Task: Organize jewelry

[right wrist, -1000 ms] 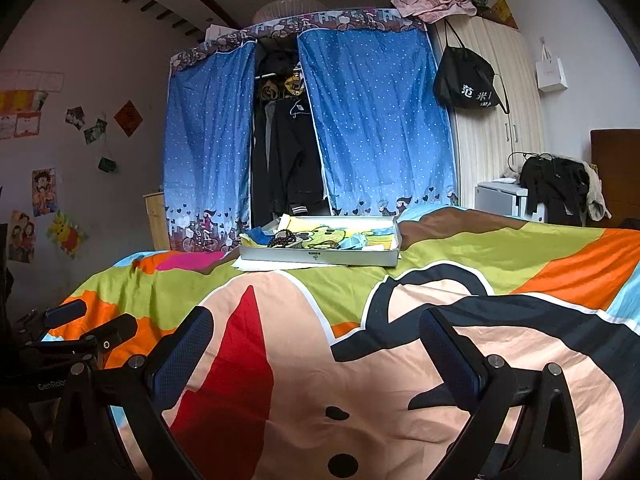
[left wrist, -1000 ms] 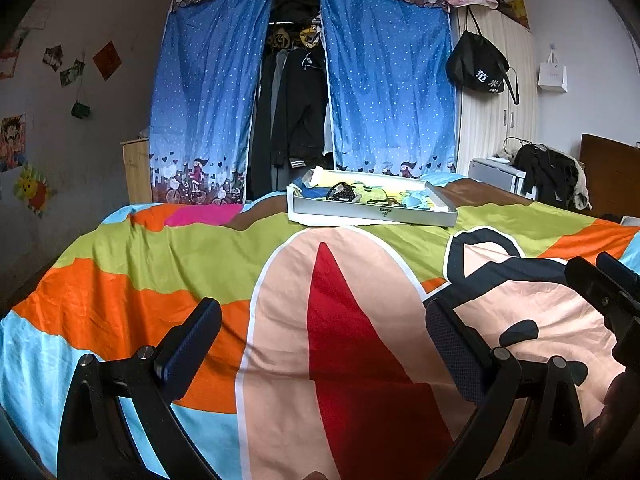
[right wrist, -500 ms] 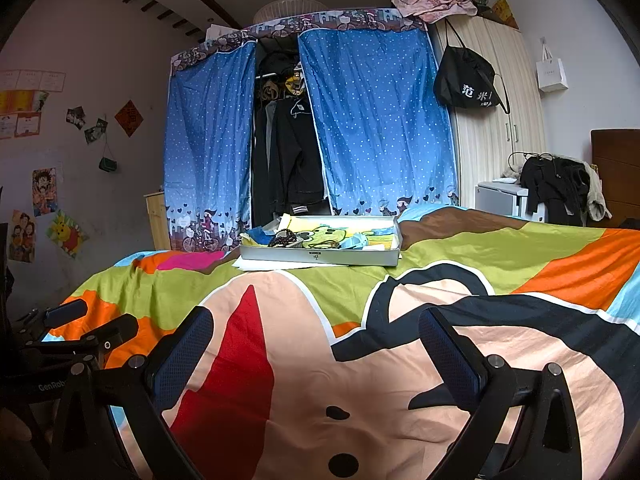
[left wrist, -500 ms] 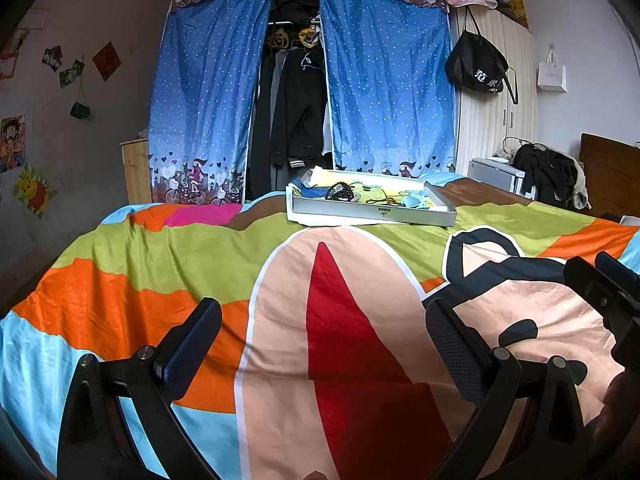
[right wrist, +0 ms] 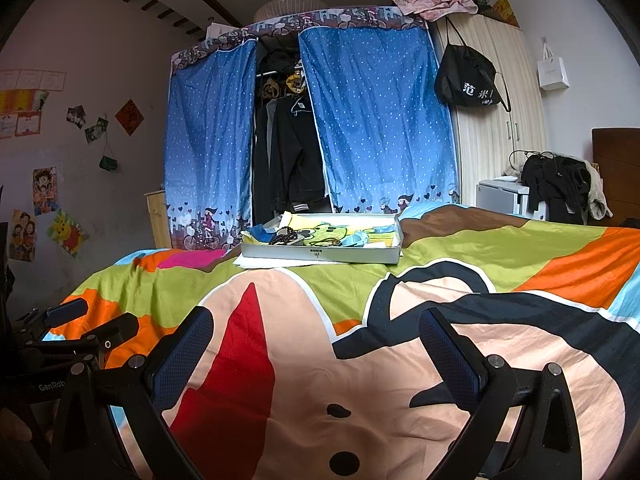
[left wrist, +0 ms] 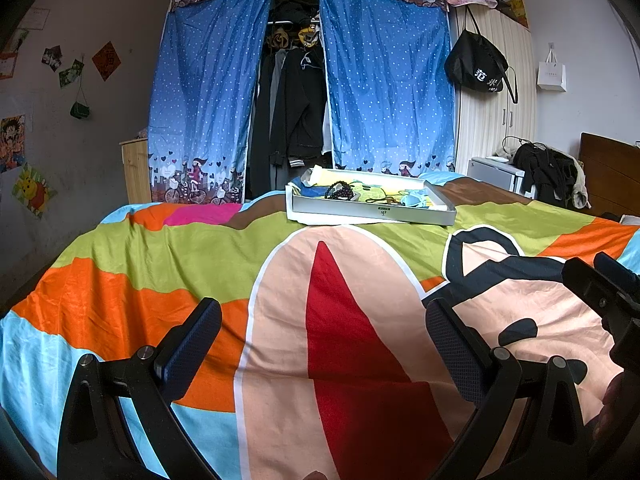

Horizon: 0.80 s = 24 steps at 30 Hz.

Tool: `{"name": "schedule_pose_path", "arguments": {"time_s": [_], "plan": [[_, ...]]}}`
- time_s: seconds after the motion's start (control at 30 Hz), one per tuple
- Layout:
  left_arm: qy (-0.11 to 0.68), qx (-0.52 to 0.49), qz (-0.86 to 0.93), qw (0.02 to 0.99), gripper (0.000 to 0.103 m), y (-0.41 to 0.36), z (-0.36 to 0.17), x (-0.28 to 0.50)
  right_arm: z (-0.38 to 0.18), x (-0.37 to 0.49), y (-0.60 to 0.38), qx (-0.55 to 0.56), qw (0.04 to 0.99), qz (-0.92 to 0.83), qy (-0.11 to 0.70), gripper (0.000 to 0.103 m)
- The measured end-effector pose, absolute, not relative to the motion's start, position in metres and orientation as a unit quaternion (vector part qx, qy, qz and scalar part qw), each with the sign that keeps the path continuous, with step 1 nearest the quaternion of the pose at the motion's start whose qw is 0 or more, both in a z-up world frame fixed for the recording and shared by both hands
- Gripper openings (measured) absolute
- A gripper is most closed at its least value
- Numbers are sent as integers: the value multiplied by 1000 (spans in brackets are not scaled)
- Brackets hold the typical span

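Left gripper (left wrist: 322, 330) and right gripper (right wrist: 316, 330) are both standing with their jaws spread wide and nothing between them, each occupying the lower part of its own frame above the patterned bedspread (left wrist: 344, 320). Compared with the frames from a second and half a second ago, almost nothing is changing: the fingers are keeping the same spread and the view is shifting only very slightly. The shallow grey tray (left wrist: 372, 213) is sitting slightly above and right of frame centre in the left view and near centre in the right view, well apart from both grippers. Inside it a dark beaded bracelet (left wrist: 339, 191) is lying toward the left end on yellow and blue paper, with a pale blue piece (left wrist: 412, 200) toward the right; finer items are too small to identify. This stillness is suggesting a pause, fitting either an approach to the tray or a rest after sorting.
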<state>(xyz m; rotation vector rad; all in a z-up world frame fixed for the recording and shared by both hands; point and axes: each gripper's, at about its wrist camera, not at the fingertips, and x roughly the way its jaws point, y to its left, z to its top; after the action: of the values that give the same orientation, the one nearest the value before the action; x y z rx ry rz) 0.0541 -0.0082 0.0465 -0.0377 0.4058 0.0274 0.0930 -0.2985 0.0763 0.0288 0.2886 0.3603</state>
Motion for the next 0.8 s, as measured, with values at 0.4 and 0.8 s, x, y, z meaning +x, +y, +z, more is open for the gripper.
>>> {"name": "schedule_pose_path", "arguments": {"time_s": [0.4,0.8], "plan": [[201,-18,14,979,100,-9,46,54,76,93,-298,14,973,178,143,103],[200,-18,16,980,100,-9,46,54,76,93,-298,14,973,178,143,103]]}}
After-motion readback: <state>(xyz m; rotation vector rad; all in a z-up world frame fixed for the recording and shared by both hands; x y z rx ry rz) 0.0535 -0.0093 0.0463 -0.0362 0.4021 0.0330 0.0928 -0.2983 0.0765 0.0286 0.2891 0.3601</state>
